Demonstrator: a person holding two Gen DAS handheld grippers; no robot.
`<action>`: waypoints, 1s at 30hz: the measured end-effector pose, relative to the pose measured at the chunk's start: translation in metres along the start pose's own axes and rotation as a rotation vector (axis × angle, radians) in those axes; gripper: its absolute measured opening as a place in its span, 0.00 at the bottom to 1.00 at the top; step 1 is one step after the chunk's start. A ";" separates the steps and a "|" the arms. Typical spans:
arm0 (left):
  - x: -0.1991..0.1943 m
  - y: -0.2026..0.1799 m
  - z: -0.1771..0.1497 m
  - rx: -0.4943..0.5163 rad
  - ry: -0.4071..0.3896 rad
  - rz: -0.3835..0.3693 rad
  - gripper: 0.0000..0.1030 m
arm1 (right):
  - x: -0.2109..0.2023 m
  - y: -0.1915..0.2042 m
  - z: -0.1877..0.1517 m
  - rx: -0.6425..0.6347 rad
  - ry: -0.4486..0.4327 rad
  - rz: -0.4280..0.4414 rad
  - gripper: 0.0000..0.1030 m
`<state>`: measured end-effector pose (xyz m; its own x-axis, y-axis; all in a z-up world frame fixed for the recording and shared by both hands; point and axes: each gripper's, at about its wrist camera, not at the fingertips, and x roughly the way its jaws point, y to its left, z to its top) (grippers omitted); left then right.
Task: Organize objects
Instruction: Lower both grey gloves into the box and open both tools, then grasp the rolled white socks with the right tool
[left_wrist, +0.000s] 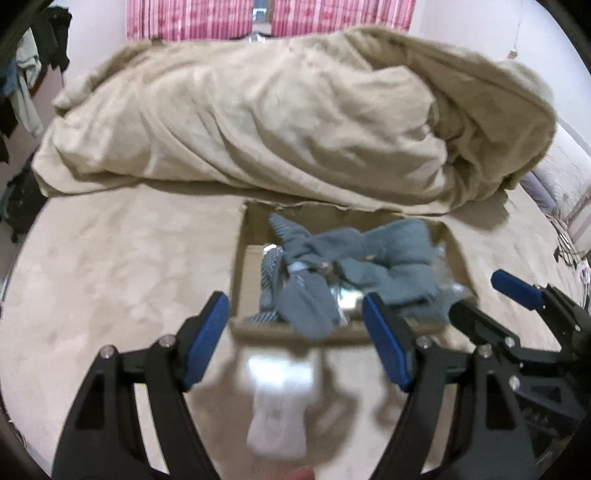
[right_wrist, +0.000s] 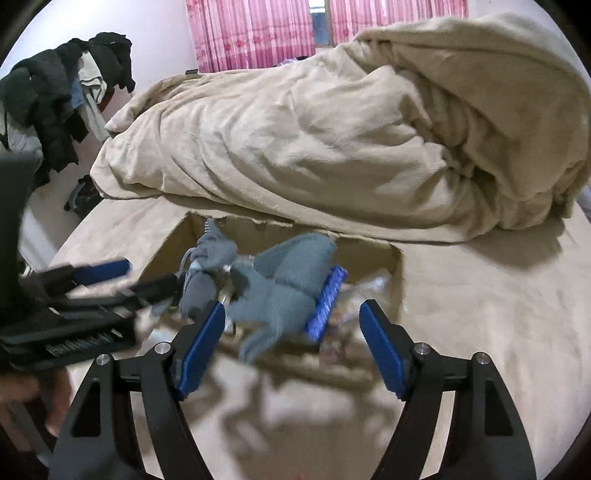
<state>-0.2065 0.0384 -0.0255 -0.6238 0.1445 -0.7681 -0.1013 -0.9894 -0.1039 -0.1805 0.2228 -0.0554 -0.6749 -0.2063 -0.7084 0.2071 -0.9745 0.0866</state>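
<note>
An open cardboard box (left_wrist: 242, 258) sits on the bed, also seen in the right wrist view (right_wrist: 369, 254). Grey-blue socks (left_wrist: 354, 266) lie heaped in it, one hanging over the near rim (right_wrist: 273, 299). A blue ribbed item (right_wrist: 327, 302) lies against them. A blurred white item (left_wrist: 279, 402) lies on the bed before the box, between my left fingers. My left gripper (left_wrist: 295, 339) is open and empty just short of the box. My right gripper (right_wrist: 291, 343) is open and empty at the box's near rim; it shows at the right in the left wrist view (left_wrist: 487, 295).
A bunched beige duvet (left_wrist: 277, 110) lies behind the box, its edge over the far rim. The bed sheet (left_wrist: 110, 277) spreads around it. Dark clothes (right_wrist: 62, 92) hang on a rack at the left. Pink curtains (right_wrist: 255, 33) hang at the back.
</note>
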 end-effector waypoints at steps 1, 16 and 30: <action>-0.015 0.001 -0.005 0.007 -0.011 0.007 0.74 | -0.013 0.001 -0.004 -0.001 -0.002 -0.003 0.76; -0.168 0.033 -0.144 -0.035 0.011 0.031 0.74 | -0.142 0.018 -0.073 0.039 -0.005 0.051 0.76; -0.179 0.040 -0.146 -0.033 -0.018 0.068 0.74 | -0.144 0.060 -0.062 0.037 -0.014 0.140 0.76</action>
<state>0.0143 -0.0291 0.0152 -0.6425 0.0765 -0.7625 -0.0322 -0.9968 -0.0728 -0.0267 0.1999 0.0083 -0.6511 -0.3415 -0.6778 0.2741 -0.9386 0.2096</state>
